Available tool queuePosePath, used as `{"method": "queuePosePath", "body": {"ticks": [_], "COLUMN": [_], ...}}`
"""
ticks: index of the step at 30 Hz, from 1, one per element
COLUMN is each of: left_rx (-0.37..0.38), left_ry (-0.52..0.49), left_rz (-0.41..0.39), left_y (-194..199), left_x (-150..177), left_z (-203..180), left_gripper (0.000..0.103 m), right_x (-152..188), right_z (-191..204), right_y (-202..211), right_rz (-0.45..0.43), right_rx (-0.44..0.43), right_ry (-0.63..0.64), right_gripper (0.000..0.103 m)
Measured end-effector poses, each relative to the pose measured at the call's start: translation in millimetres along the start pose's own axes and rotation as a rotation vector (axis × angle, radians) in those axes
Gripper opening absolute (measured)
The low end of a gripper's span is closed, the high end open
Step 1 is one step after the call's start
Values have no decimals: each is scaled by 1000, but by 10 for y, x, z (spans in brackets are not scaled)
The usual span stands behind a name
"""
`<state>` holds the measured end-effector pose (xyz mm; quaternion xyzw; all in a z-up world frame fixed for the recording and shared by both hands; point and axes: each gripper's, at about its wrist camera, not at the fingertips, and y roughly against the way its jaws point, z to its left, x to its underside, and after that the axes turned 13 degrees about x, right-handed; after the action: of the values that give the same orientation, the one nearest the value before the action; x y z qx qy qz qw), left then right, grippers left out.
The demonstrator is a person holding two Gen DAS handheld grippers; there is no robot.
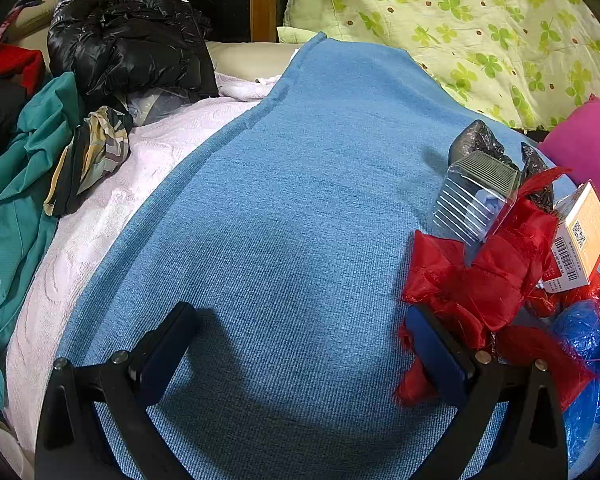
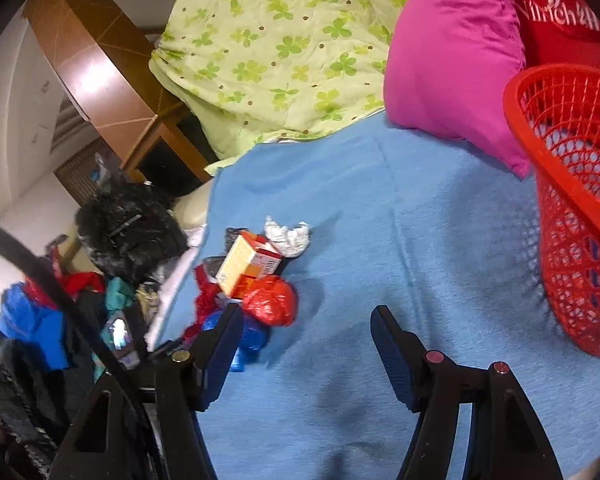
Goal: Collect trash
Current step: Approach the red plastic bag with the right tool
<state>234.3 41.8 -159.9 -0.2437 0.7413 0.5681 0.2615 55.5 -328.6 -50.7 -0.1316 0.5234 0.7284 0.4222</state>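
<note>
A trash pile lies on the blue blanket (image 1: 284, 200). In the left wrist view it holds crumpled red wrap (image 1: 488, 276), a clear plastic box (image 1: 476, 200), an orange-white carton (image 1: 580, 236), black plastic (image 1: 478, 140) and blue plastic (image 1: 588, 340). My left gripper (image 1: 300, 336) is open and empty; its right finger (image 1: 436, 348) touches the red wrap. In the right wrist view I see the carton (image 2: 246, 262), a red ball of wrap (image 2: 272, 300), crumpled white paper (image 2: 288, 236) and blue plastic (image 2: 250, 336). My right gripper (image 2: 306, 344) is open and empty, just right of the pile.
A red mesh basket (image 2: 572, 216) stands at the right on the blanket. A magenta pillow (image 2: 452, 68) and a green clover quilt (image 2: 284, 48) lie behind. Clothes, a black jacket (image 1: 128, 40) and a teal garment (image 1: 20, 184), are heaped at the left on a white towel (image 1: 112, 216).
</note>
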Motion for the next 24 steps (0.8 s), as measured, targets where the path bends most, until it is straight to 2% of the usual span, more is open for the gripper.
{"method": "queuePosePath", "body": {"ticks": [3, 7, 13, 24], "left_rx": [0, 0, 0, 0], "left_ry": [0, 0, 1, 1], "left_rz": [0, 0, 1, 1], "left_y": [0, 1, 3, 4], "left_x": [0, -1, -1, -3], "left_z": [0, -3, -7, 0], "left_gripper": [103, 103, 103, 103], "right_x": [-37, -52, 57, 147], "right_z": [-54, -82, 17, 111], "right_y": [27, -63, -375, -528], "right_rz": [1, 48, 175, 201], "right_rx": [-59, -76, -9, 35], "right_ry": [-43, -57, -14, 23], "right_gripper": [70, 70, 70, 70]}}
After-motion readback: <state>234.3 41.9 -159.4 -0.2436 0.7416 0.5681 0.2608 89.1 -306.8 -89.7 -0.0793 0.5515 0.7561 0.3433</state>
